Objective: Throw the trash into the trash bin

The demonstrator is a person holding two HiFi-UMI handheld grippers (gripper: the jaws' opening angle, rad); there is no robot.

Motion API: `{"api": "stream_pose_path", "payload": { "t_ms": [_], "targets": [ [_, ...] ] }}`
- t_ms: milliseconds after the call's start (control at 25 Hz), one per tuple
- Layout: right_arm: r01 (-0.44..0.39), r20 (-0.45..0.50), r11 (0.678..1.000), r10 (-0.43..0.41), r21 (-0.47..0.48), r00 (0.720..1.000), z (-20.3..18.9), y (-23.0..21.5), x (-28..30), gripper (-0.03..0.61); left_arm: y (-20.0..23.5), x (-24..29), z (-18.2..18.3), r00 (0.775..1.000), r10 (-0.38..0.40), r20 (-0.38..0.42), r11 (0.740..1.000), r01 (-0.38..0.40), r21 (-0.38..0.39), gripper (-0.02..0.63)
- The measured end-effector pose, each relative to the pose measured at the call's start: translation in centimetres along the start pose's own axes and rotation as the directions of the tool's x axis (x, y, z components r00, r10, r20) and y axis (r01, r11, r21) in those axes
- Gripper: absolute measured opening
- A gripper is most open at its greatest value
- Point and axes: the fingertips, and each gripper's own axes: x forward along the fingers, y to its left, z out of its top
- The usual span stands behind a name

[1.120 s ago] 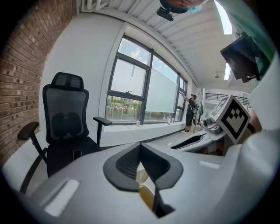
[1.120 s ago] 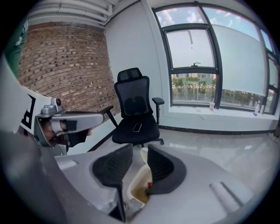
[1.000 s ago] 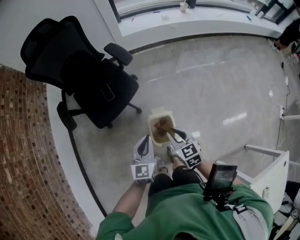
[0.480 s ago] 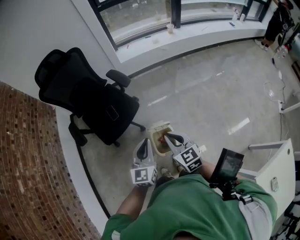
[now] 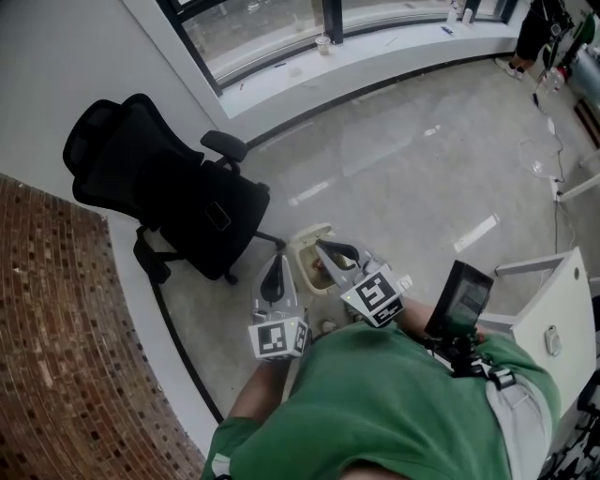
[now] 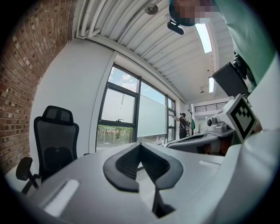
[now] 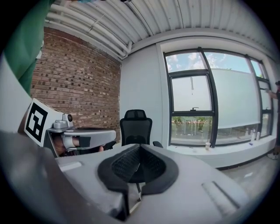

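Note:
A cream trash bin (image 5: 305,251) stands on the floor in front of the person's feet, with brown trash (image 5: 322,271) inside it, partly hidden behind my right gripper. That right gripper (image 5: 322,247) hangs above the bin's right side, shut with nothing in its jaws. My left gripper (image 5: 273,266) is held just left of the bin, also shut and empty. In the left gripper view the pads (image 6: 151,164) meet with nothing between them. The right gripper view shows the same, with its pads (image 7: 151,165) closed together. Both grippers point roughly level toward the windows.
A black office chair (image 5: 178,202) stands to the left of the bin. A window ledge with a cup (image 5: 323,44) runs along the far wall. There is a white cabinet (image 5: 553,323) at the right, a brick wall (image 5: 56,328) at the left and another person (image 5: 539,28) far off at the top right.
Both grippers have risen from the bin's mouth. The right jaws, earlier down in the bin at the brown trash, are now closed and empty. The view has tilted up toward the windows.

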Motion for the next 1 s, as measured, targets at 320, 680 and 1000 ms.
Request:
{"api": "stream_pose_path", "payload": {
  "t_ms": [320, 680, 1000],
  "targets": [
    [0.023, 0.072, 1.000, -0.022, -0.007, 0.997, 2.7, -0.3, -1.3, 0.003, 0.4, -0.3, 2.1, 0.999, 0.008, 0.041, 1.000, -0.009, 0.021, 0.006],
    [0.043, 0.103, 0.999, -0.043, 0.000, 0.994, 3.7, -0.2, -2.4, 0.003, -0.4, -0.3, 3.2, 0.998, -0.025, 0.061, 0.999, 0.023, 0.034, 0.006],
    [0.047, 0.110, 0.999, -0.049, 0.023, 0.993, 4.1, 0.4, -3.0, 0.003, -0.9, -0.6, 3.3, 0.997, -0.043, 0.064, 0.999, 0.041, 0.032, 0.006]
  ]
}}
